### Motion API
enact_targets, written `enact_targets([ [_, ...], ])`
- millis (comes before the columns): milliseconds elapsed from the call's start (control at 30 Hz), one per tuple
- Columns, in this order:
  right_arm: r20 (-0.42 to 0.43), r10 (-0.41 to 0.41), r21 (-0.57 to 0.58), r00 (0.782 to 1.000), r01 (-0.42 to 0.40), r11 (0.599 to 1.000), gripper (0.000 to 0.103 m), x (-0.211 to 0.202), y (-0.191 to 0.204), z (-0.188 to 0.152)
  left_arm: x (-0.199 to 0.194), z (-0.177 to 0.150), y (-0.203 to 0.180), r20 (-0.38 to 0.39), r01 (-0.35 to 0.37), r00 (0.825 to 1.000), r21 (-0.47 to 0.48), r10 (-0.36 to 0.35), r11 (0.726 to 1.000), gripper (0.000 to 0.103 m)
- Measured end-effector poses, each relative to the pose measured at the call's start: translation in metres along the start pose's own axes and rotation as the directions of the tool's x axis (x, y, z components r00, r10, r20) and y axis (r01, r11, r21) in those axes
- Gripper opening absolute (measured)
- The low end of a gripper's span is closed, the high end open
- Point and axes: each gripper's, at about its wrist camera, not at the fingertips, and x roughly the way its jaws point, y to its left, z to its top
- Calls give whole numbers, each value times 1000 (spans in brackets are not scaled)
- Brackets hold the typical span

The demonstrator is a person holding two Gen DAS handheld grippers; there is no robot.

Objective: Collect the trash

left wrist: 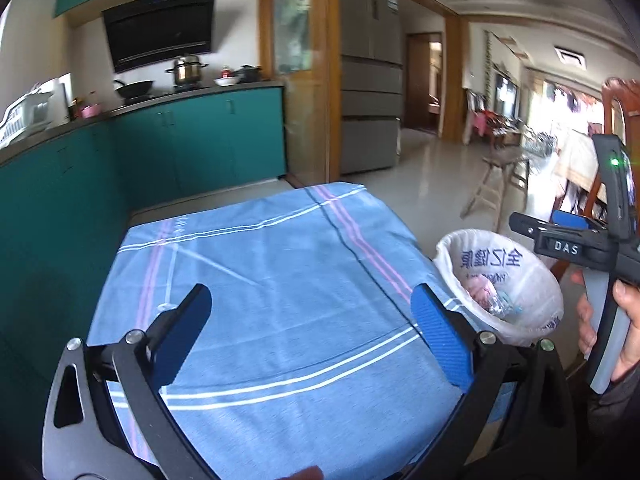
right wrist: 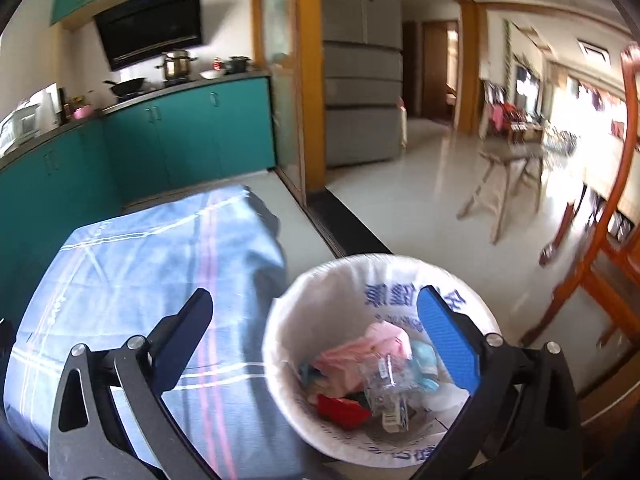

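Left gripper (left wrist: 312, 336): jaws spread wide, nothing between them; it hovers over the blue striped cloth (left wrist: 280, 280).
Right gripper (right wrist: 316, 340): jaws spread wide and empty; its blue-padded finger (right wrist: 448, 344) sits over the bin's mouth, its dark finger (right wrist: 180, 336) over the cloth. In the left wrist view it shows at the right edge, held by a hand (left wrist: 616, 336).
Trash bin (right wrist: 380, 360): round, lined with a white plastic bag (right wrist: 400, 280) printed in blue characters, the bag folded over the rim. It stands on the floor just beside the right edge of the cloth-covered table (right wrist: 132, 280).
Trash in bin: pink crumpled wrapper (right wrist: 360, 356), clear crinkled plastic packet (right wrist: 388, 388), red piece (right wrist: 344, 410), pale blue item (right wrist: 424, 356). All lie at the bottom, touching one another.
Cloth surface: blue with white and pink stripes, draped over the table's edges.
Surroundings: teal cabinets (left wrist: 200, 136), steel pot (left wrist: 186, 70) on the counter, grey refrigerator (left wrist: 370, 72), wooden stool (right wrist: 504, 184) on the tiled floor.
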Motion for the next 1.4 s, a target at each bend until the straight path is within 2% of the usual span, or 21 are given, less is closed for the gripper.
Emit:
enact_targets([
  [300,95,116,-31,989,-114,993,100,-48,37,16,-46,2,19,52,-36,998,-42,38,998,100],
  [433,170,88,-81,982,-75,994,100,-84,51,21,-66,6,19,64,-56,996,-32,58,998,100],
  [533,296,78,-116,952,-45,992,100,-127,55,26,-80,9,18,83,-68,994,-22,69,997,100],
  [600,333,73,-128,940,-32,991,100,-142,59,28,-91,12,18,102,-82,991,-22,84,996,100],
  [767,344,17,-175,939,46,984,100,-145,72,22,-112,16,23,143,-84,986,-51,91,995,100],
  [900,367,7,-200,930,72,977,100,-144,80,13,-120,19,23,162,-98,981,-50,105,994,100],
  [1067,362,26,-236,932,64,970,100,-140,90,7,-122,18,21,169,-95,980,-45,102,994,100],
  [1300,371,90,-202,924,-14,979,100,-147,78,5,-117,18,18,160,-94,982,-43,100,995,100],
  [1400,383,88,-193,920,-14,981,100,-150,75,7,-115,18,16,156,-91,983,-38,96,995,100],
])
